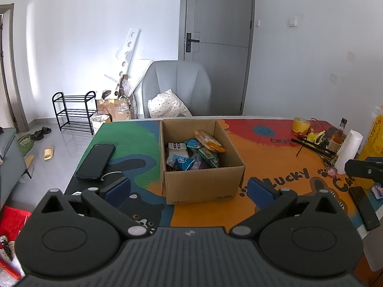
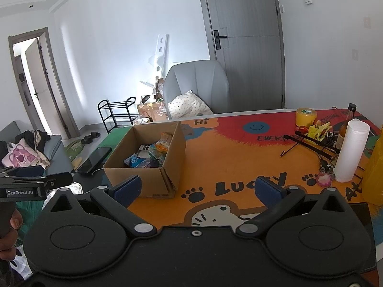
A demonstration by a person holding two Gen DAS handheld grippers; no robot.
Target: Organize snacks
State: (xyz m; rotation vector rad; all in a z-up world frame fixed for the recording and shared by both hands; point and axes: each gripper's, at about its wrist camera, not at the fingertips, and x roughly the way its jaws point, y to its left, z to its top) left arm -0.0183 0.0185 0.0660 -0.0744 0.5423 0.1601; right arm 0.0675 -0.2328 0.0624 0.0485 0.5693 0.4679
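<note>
Fingers of the left tool (image 1: 189, 190) are standing spread wide, nothing between the blue pads, and the tool is hovering level just short of the cardboard box (image 1: 203, 184), pointing at it toward 12 o'clock. The right tool (image 2: 197, 187) is likewise gaping, holding nothing, hanging over the near edge of the counter (image 2: 239, 157) with the box lying off at its 11 o'clock. In the right wrist view a person's hand (image 2: 10, 227) is gripping the left tool's handle at 9 o'clock, fingers curled around the dark grip; in the left wrist view the tip of the right tool is poking in at 3 o'clock.

Snacks (image 1: 191, 153) are sitting inside the open box: blue, white, green and orange packets heaped together, one orange packet leaning against the far wall. The box is resting on the colourful cat-print cover of the counter, near its middle. A black phone (image 1: 95, 161) is lying flat on the counter at 10 o'clock from the left tool, apart from the box.

Farther right, a white paper roll (image 2: 350, 150) is standing upright beside a brown bottle (image 2: 344, 129), with a yellow tape roll (image 2: 306, 117) behind them. Beyond the counter, a grey chair (image 1: 177, 86) is carrying a dotted cushion (image 1: 167, 105).
</note>
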